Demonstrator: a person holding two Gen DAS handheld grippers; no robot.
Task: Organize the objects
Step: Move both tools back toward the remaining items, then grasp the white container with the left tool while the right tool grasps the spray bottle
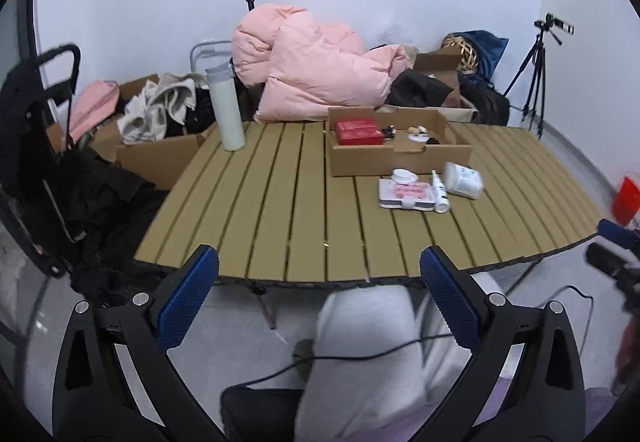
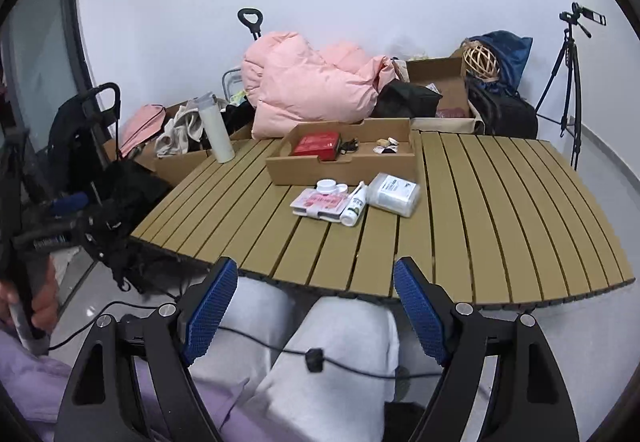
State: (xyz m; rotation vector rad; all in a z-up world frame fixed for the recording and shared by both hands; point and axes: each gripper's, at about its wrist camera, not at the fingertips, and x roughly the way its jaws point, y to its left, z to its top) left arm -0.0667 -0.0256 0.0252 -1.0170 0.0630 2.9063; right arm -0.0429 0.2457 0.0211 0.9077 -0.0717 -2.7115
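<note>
Loose items: pink packet [image 2: 320, 202], white jar [image 2: 329, 185], small tube [image 2: 354, 204], clear plastic box [image 2: 394, 194], clustered on bench [image 2: 500, 210] just before cardboard tray [image 2: 344, 166].
Handling: light, rigid; tube likely rolls, box slick; grip across narrow sides.
Left tool [image 1: 319, 270]: fingers wide apart, empty, short of bench edge.
Right tool [image 2: 314, 278]: fingers wide apart, empty, touching nothing.

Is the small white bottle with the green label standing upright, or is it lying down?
Lying down. The small white bottle rests on its side on the table, against the pink packet.
</note>
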